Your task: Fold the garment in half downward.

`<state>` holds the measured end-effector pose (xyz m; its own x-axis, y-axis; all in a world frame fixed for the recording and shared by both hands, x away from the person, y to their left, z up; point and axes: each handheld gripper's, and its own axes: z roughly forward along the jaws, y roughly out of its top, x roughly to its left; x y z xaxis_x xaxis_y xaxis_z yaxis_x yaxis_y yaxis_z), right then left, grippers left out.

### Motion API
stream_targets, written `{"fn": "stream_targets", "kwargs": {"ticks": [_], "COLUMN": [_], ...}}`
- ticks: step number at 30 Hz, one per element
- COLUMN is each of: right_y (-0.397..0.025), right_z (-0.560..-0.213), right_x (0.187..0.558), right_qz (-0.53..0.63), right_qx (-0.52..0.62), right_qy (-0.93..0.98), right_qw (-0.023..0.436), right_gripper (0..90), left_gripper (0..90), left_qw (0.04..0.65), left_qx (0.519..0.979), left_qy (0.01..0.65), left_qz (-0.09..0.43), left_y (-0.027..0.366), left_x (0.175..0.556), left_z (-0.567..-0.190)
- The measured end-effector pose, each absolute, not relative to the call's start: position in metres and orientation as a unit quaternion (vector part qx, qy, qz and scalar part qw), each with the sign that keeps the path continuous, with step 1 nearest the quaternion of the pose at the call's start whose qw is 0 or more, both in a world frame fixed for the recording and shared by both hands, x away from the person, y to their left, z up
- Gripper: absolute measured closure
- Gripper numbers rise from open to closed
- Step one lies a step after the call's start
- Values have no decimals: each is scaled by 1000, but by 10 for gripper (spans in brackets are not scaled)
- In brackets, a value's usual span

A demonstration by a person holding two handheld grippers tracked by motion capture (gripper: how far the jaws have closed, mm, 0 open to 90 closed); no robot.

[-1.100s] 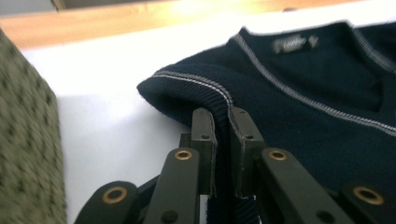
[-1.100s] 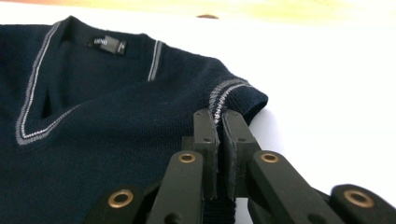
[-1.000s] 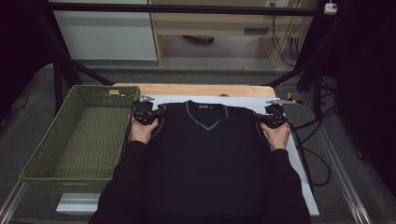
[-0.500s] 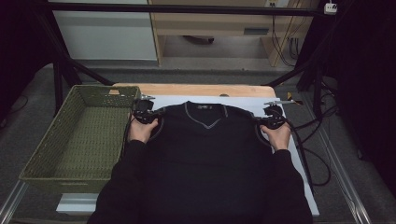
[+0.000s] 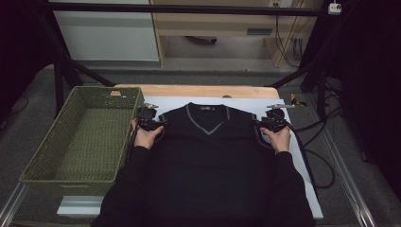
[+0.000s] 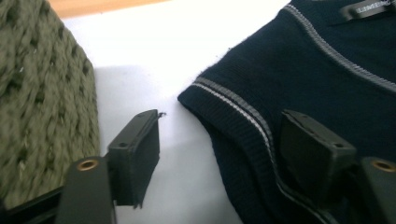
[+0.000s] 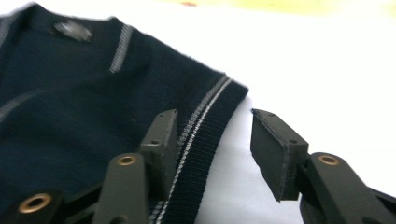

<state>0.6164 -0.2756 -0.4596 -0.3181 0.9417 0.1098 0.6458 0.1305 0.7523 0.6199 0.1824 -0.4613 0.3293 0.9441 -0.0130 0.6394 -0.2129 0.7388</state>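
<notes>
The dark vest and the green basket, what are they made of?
The vest looks like knitted yarn, maybe wool or cotton: fine ribbing and grey stripes edge its armholes, and the surface is matt. The basket looks woven from thick olive cord or rope, with a chunky braided, rough texture; which fibre cannot be told.

The person's dark sleeves hide the lower sides of the sweater vest point(image 5: 208, 156), its hem cut off.
</notes>
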Motion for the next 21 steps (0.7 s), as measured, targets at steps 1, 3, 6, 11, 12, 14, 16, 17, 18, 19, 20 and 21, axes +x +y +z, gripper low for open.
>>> {"fn": "stream_targets", "kwargs": {"ticks": [1,3,6,11,12,14,16,17,18,19,20,21], "right_y": [-274,-270,-263,-261,-260,-261,-261,-262,-262,-263,-265,-266], "right_z": [-463,-470,-478,-477,-476,-476,-476,-475,-474,-472,-470,-467], "right_x": [619,622,623,620,620,620,620,619,618,617,616,616], "right_qz": [360,352,341,341,342,352,355,356,358,364,371,378], "right_qx": [547,543,537,552,551,551,558,561,561,559,557,557], "right_qy": [728,736,746,739,740,740,735,732,731,729,725,722], "right_qw": [202,197,196,182,178,159,151,149,150,155,159,161], "right_gripper": [504,498,492,635,712,802,828,835,839,843,844,846], "left_gripper": [257,252,250,393,466,648,763,776,784,789,792,793], "left_qw": [333,332,332,326,330,344,348,347,349,353,361,371], "left_qx": [744,739,740,738,740,743,741,742,743,743,740,736], "left_qy": [536,548,550,548,544,540,545,545,542,536,533,529], "left_qz": [222,209,201,220,216,196,183,179,181,191,195,201], "left_y": [183,185,184,185,186,186,185,184,183,182,182,182], "left_x": [622,625,627,626,625,623,622,622,621,619,619,618], "left_z": [-464,-470,-477,-477,-477,-476,-475,-474,-472,-469,-465,-460]}}
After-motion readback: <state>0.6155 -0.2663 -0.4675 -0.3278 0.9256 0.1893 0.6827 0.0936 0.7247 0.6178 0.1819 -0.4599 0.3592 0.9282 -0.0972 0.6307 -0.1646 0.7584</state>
